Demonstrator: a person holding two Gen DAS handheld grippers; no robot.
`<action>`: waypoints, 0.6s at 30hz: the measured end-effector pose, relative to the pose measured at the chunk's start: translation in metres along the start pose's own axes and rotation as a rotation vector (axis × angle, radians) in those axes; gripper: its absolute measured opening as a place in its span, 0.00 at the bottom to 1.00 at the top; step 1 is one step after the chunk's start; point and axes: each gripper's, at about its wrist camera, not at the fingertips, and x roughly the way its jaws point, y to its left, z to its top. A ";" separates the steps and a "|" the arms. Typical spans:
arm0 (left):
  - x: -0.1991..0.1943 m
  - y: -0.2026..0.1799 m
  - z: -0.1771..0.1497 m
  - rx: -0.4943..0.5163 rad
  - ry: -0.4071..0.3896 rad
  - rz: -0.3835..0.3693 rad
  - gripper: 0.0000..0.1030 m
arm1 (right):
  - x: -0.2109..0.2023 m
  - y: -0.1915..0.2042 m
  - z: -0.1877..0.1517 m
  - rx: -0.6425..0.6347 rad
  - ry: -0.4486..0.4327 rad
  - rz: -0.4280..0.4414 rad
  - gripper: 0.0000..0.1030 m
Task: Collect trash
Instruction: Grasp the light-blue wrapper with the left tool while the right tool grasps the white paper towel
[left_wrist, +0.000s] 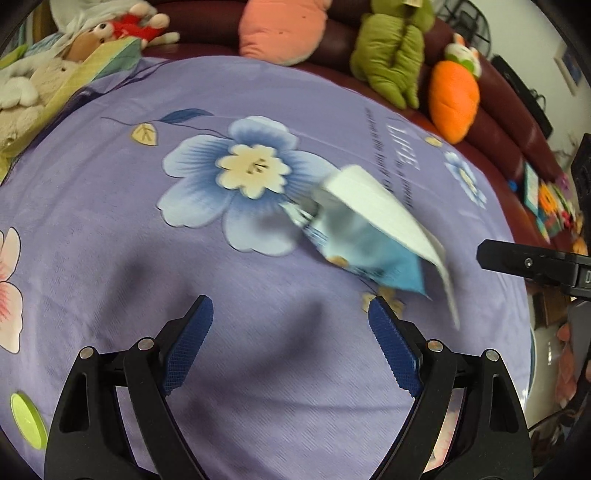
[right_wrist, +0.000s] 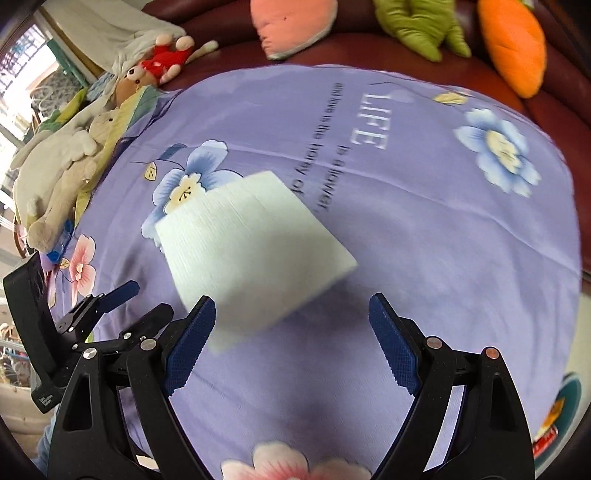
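A white folded tissue (left_wrist: 384, 210) lies over a blue and white snack wrapper (left_wrist: 362, 254) on the purple flowered cloth (left_wrist: 110, 221), blurred by motion. My left gripper (left_wrist: 290, 314) is open and empty, just short of them. In the right wrist view the white tissue (right_wrist: 251, 254) fills the middle, in front of and left of my open, empty right gripper (right_wrist: 291, 314); the wrapper is hidden under it. The left gripper (right_wrist: 122, 291) shows at the left edge there, and a right gripper finger (left_wrist: 532, 262) at the right edge of the left wrist view.
Plush toys line the dark red sofa (left_wrist: 509, 122) behind the cloth: a pink cushion (left_wrist: 284, 29), a green toy (left_wrist: 395, 55), an orange carrot (left_wrist: 452, 99). Soft animals (right_wrist: 62, 173) lie at the left. A green disc (left_wrist: 27, 421) sits at the near left edge.
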 end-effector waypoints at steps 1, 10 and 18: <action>0.003 0.004 0.003 -0.007 0.000 0.003 0.84 | 0.005 0.002 0.004 -0.003 0.006 0.002 0.79; 0.019 0.020 0.019 -0.035 -0.004 0.016 0.84 | 0.054 0.004 0.030 0.008 0.060 0.058 0.79; 0.025 0.018 0.025 -0.025 -0.011 0.019 0.87 | 0.068 0.008 0.030 -0.007 0.059 0.098 0.79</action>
